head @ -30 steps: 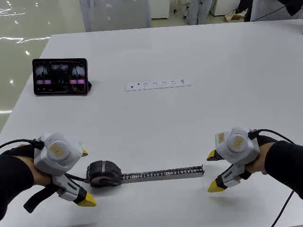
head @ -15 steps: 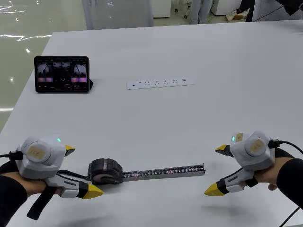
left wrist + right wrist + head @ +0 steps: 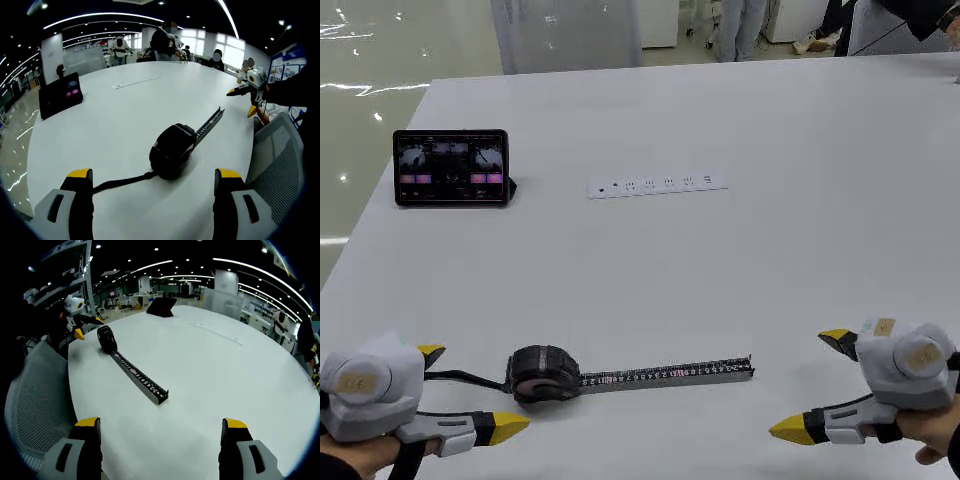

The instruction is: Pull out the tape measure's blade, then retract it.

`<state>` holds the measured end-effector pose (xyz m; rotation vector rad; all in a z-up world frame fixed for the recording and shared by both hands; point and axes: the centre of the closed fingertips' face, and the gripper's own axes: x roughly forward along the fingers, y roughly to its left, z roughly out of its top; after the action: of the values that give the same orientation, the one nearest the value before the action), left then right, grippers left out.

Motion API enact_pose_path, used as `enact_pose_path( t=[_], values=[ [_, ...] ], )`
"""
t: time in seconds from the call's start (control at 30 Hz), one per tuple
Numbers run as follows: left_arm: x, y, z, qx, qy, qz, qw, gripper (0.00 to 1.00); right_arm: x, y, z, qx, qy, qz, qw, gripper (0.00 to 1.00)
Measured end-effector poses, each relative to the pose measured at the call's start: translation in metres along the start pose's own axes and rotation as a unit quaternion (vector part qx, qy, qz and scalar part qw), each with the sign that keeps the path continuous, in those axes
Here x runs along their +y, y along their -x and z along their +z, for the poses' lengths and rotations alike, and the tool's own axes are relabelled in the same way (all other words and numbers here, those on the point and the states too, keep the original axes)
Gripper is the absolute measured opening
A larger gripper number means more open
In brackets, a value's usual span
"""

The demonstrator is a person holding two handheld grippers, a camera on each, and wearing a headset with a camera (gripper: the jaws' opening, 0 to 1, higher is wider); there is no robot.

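**Status.** I read the left tongs [image 3: 472, 388] as released. Both jaws stand wide apart and grasp nothing. They sit near the front edge of the bench [image 3: 720, 270], at its left.

A dark wrist strap [image 3: 470, 378] runs from the tape measure [image 3: 542, 373] toward these tongs and passes between the jaw tips. In the left gripper view the round black case [image 3: 172, 150] lies ahead of the jaws and between their lines, touched by neither.

The blade [image 3: 670, 374] is drawn out of the case and lies flat on the bench, running to the right. Its hook end [image 3: 750, 366] rests on the surface.

The right tongs [image 3: 810, 383] are also released, with jaws spread and empty. They are apart from the hook end, to its right. In the right gripper view the blade tip [image 3: 161, 396] lies ahead of the jaws and short of them.

A tablet [image 3: 451, 167] and a power strip [image 3: 657, 184] sit farther back, well clear of the work.

**Step in hand.** I judge the pull-out complete, as the blade lies extended with nothing holding it. Retraction is not yet done.

**Next move.**
1. I would bring the left tongs forward and clench them on the case to steady it.
2. I would then free the blade. I cannot make out a lock lever or button on the case, so the release point must be found first.
3. The right tongs may guide the hook end, since an unguided blade could whip or skew on its way in.
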<state>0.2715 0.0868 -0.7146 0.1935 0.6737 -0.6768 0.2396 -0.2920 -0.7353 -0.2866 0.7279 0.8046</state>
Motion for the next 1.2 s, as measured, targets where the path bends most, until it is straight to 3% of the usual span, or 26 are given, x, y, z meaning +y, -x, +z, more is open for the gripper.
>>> enact_pose_path(
  t=[0.3,0.37,0.53,0.8,1.07,1.2],
  values=[
    [0.001,0.015,-0.010,-0.005,-0.001,0.008,1.0000,0.99,0.004,0.018,-0.010,-0.011,-0.015,-0.013,0.9997,0.99],
    [-0.002,0.017,-0.011,-0.005,-0.011,0.009,0.9999,0.99,0.004,0.020,-0.009,-0.026,-0.037,-0.009,0.9989,0.99],
    [-0.012,0.021,-0.004,-0.020,-0.019,-0.004,0.9996,0.99,0.009,0.024,-0.017,-0.015,-0.037,-0.007,0.9992,0.99],
    [-0.006,0.023,-0.013,-0.007,-0.026,-0.001,0.9996,0.99,0.014,0.028,-0.018,-0.013,-0.026,-0.010,0.9995,0.99],
    [-0.006,0.025,-0.019,0.004,-0.028,0.000,0.9996,0.99,0.010,0.032,-0.030,-0.001,-0.032,-0.017,0.9994,0.99],
    [-0.012,0.026,-0.021,0.009,-0.007,-0.008,0.9999,0.99,0.013,0.034,-0.030,-0.005,-0.050,-0.016,0.9986,0.99]
  ],
)
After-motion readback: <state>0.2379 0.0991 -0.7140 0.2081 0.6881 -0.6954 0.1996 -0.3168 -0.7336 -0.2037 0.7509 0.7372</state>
